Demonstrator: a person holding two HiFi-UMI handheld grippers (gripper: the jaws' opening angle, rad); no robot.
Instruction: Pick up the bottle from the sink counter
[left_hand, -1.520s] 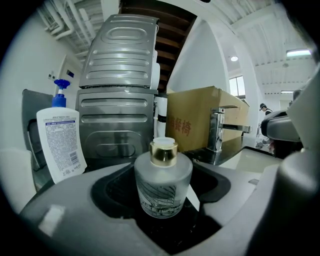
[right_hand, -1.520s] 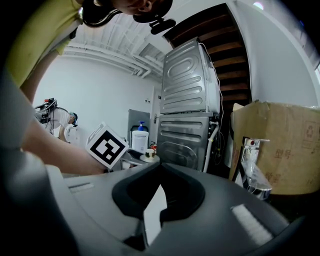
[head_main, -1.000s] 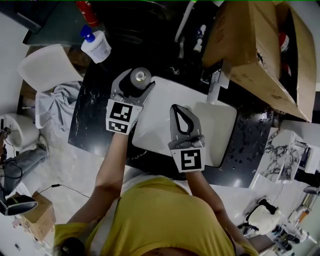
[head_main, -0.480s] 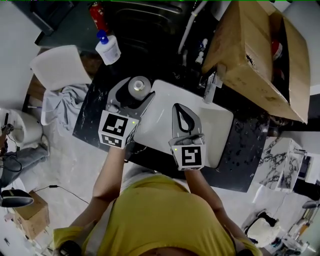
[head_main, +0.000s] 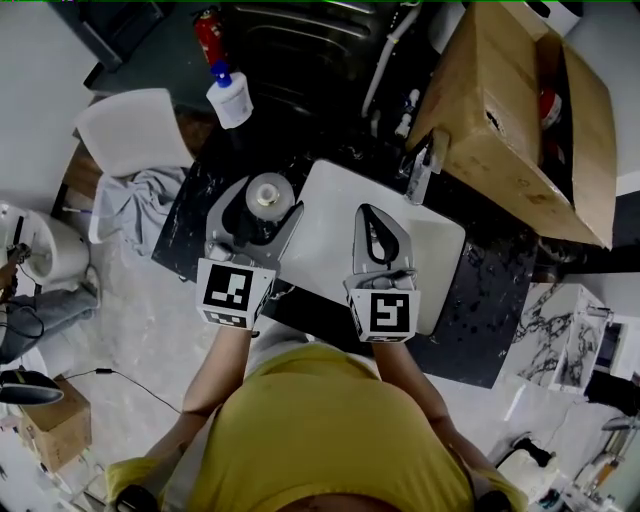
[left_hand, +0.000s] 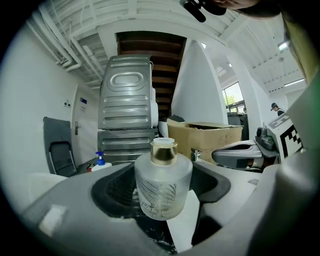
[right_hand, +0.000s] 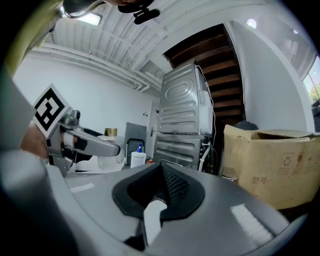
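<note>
Left gripper (head_main: 260, 203) is clamped round the belly of the frosted glass bottle (left_hand: 162, 187), above the surface (head_main: 188, 225) at the sink's (head_main: 325, 200) 9 o'clock. The bottle is likely heavy, rigid, slick and breakable, so hold the body, not the cap. Right gripper (head_main: 374, 214) is closed and empty.

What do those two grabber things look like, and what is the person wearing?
The left gripper and the right gripper are both grey, with long fingers lined inside with black ribbed pads. Each one carries a white cube printed with black square markers. No cables show. The person wears a yellow top with short sleeves.
</note>
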